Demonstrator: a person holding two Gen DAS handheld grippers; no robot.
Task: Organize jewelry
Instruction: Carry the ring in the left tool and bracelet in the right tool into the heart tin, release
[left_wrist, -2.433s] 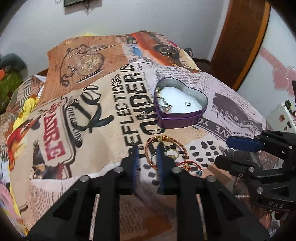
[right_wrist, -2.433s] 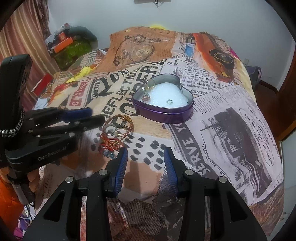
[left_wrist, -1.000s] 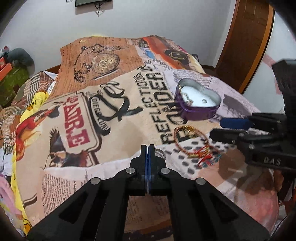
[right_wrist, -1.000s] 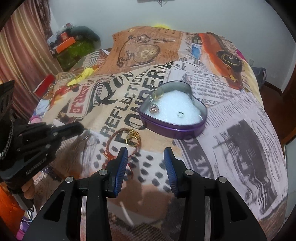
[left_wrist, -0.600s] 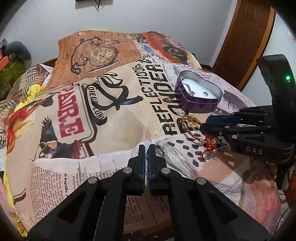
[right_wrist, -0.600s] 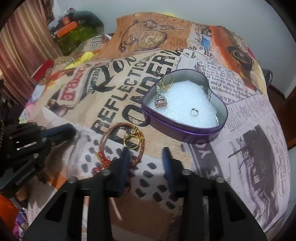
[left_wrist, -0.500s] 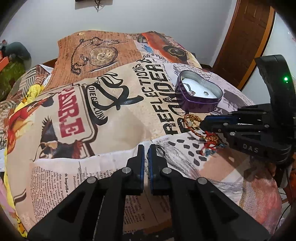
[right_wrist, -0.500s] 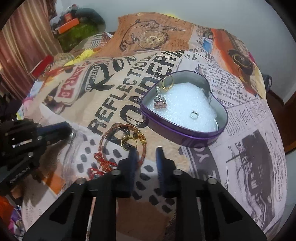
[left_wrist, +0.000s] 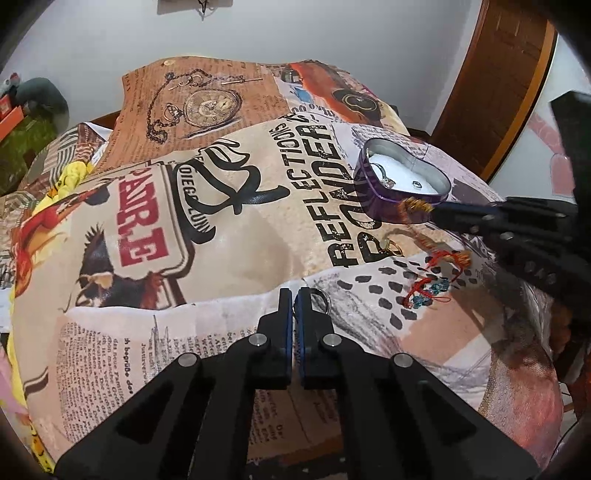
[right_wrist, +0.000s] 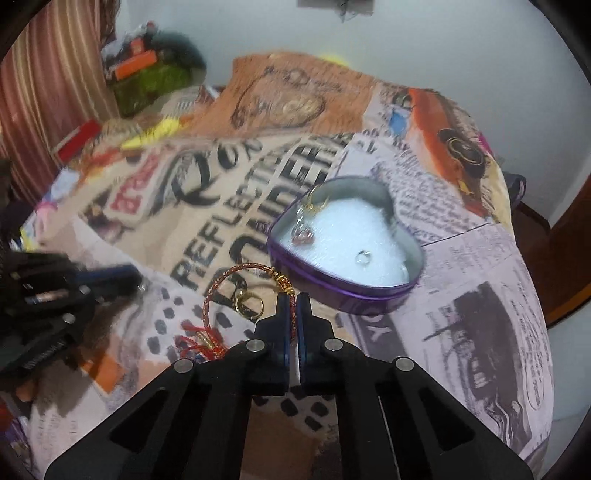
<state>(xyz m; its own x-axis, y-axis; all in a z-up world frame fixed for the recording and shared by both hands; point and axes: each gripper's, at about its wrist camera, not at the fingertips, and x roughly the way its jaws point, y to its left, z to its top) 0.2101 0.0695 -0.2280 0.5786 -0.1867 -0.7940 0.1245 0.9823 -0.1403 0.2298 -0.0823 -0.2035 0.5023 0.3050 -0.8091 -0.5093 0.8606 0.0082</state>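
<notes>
A purple heart-shaped tin (right_wrist: 369, 291) with white foam stands on the printed bedspread; it holds a gold ring, a pink pendant and a small silver ring (right_wrist: 363, 257). My right gripper (right_wrist: 293, 301) is shut on a red-and-gold braided bracelet (right_wrist: 221, 284), lifting its clasp end just in front of the tin. A gold ring (right_wrist: 249, 304) lies inside the bracelet's loop. My left gripper (left_wrist: 294, 295) is shut on a silver ring (left_wrist: 319, 297) above the cloth. The tin (left_wrist: 373, 195) and the bracelet's red tassel (left_wrist: 424, 288) also show in the left wrist view.
The bedspread (left_wrist: 221, 229) slopes away on all sides. Clutter, green and orange, sits at the far left by a curtain (right_wrist: 44, 92). A wooden door (left_wrist: 509, 74) stands at the right.
My right gripper has moved down to the bracelet and closed on it, raising its clasp end. My left gripper has stayed shut on the silver ring, having drawn back from the bracelet.
</notes>
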